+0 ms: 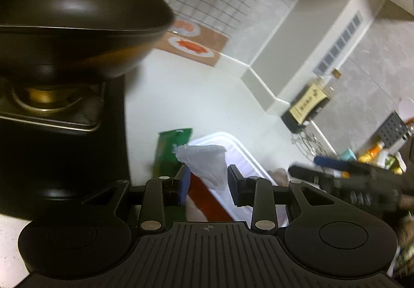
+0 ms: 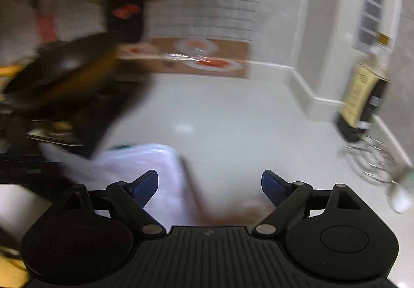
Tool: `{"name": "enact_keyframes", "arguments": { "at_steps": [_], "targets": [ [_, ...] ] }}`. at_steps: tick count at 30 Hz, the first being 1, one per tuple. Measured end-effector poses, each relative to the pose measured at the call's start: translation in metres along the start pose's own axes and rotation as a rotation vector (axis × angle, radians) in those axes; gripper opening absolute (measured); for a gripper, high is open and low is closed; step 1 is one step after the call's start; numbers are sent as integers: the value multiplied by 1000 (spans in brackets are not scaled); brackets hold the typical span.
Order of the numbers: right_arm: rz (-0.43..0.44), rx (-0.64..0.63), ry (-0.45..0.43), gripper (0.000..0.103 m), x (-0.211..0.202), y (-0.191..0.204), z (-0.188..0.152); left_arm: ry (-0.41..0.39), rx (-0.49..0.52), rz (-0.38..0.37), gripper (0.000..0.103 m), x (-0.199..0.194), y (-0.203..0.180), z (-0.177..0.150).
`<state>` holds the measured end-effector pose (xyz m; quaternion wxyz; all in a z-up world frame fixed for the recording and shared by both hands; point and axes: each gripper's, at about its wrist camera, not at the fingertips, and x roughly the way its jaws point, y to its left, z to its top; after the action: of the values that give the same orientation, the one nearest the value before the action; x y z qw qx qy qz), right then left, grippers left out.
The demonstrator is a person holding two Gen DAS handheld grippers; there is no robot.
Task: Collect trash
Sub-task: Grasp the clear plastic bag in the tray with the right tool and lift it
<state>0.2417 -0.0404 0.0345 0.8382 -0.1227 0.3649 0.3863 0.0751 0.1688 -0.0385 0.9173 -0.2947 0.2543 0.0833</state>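
Observation:
In the left wrist view my left gripper (image 1: pixel 208 184) is shut on a crumpled clear plastic bag (image 1: pixel 204 161) that fills the gap between its pads and sticks up past them. Something red (image 1: pixel 207 200) shows under the bag. A green packet (image 1: pixel 170 150) lies on the white counter just beyond, beside a white foam tray (image 1: pixel 245 156). My right gripper (image 2: pixel 209 184) stands wide open with nothing between its fingers. It hovers over the counter beside a blurred white bag or tray (image 2: pixel 155 161). It also shows blurred at the right as the right gripper (image 1: pixel 333 169).
A dark wok (image 1: pixel 77 24) sits on a gas stove (image 1: pixel 51 112) at the left. A bottle (image 1: pixel 310 99) with a tan label and a wire rack (image 1: pixel 308 143) stand by the right wall. Bottle (image 2: pixel 362 96) and rack (image 2: pixel 370 158) show in the right wrist view too.

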Motion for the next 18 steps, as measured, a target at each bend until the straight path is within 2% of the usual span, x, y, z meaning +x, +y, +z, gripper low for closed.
{"name": "enact_keyframes", "arguments": {
  "at_steps": [3, 7, 10, 12, 14, 17, 18],
  "targets": [
    [108, 11, 56, 88, 14, 21, -4, -8, -12, 5, 36, -4, 6, 1],
    [119, 59, 141, 86, 49, 36, -17, 2, -9, 0, 36, -5, 11, 0],
    [148, 185, 183, 58, 67, 29, -21, 13, -10, -3, 36, -5, 16, -2],
    [174, 234, 200, 49, 75, 24, -21, 19, -12, -2, 36, -4, 19, -3],
    [157, 235, 203, 46, 77, 22, -23, 27, -17, -5, 36, -2, 21, -2],
    [128, 223, 232, 34, 88, 28, -29, 41, -18, -15, 36, 3, 23, -3],
    [121, 218, 239, 34, 90, 30, -30, 45, -16, -19, 36, 4, 23, -2]
  ]
}}
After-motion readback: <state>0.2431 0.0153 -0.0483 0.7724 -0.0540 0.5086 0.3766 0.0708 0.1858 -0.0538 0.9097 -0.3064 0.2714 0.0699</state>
